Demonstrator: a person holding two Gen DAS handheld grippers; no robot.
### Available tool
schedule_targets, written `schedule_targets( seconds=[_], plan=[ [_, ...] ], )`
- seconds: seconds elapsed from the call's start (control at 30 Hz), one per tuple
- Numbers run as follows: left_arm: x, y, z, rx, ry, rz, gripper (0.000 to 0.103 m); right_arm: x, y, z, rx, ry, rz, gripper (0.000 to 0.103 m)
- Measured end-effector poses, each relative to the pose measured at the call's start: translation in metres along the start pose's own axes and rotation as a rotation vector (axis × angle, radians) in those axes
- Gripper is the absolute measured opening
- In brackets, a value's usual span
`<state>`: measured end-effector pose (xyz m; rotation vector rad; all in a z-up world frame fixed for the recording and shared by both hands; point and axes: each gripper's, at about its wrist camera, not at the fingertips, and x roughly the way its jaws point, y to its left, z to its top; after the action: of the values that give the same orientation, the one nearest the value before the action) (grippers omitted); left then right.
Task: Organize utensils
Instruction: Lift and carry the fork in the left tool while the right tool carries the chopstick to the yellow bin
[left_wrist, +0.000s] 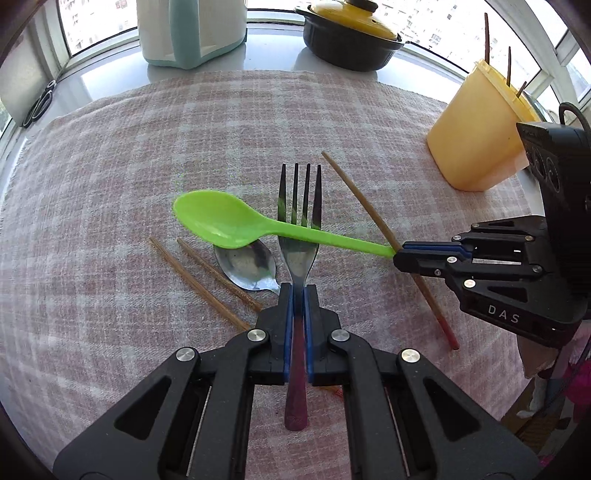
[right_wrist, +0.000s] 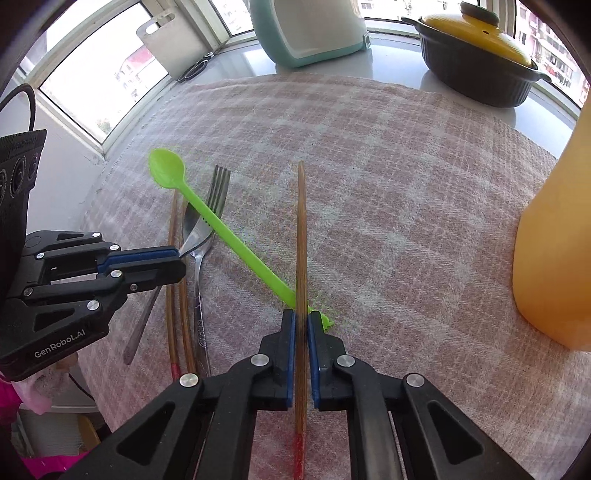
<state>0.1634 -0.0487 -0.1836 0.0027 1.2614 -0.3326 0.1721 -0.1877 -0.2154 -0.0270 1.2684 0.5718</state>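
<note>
The left gripper (left_wrist: 298, 295) has its jaws clamped on a stiff, slippery metal fork (left_wrist: 300, 221) at the neck. The right gripper (right_wrist: 301, 319) has its jaws pinching a light, rigid wooden chopstick (right_wrist: 301, 236) near its red end, a green spoon (right_wrist: 207, 214) crossing just ahead.

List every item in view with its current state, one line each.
left gripper: shut on the fork.
right gripper: shut on a chopstick.
fork: gripped by its handle, under the green spoon.
chopstick: clamped between the pads.
green spoon: loose, lying across the fork.
metal spoon: flat on the cloth.
chopstick pair: flat on the cloth.
yellow holder: upright, sticks inside.
pot: lid on.
</note>
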Motion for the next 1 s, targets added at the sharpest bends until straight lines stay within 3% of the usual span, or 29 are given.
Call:
schedule_targets(
  seconds=[0.47,1.0],
  plan=[
    [-0.056,0.031,0.007,-0.079,-0.155,0.032,0.003,-0.023,0.003,-0.003,0.02,-0.063,0.012,0.004],
    [-0.12,0.051,0.017,-0.142,-0.336,0.02,0.003,-0.084,0.013,0.005,0.026,-0.232,0.019,0.004]
  ],
)
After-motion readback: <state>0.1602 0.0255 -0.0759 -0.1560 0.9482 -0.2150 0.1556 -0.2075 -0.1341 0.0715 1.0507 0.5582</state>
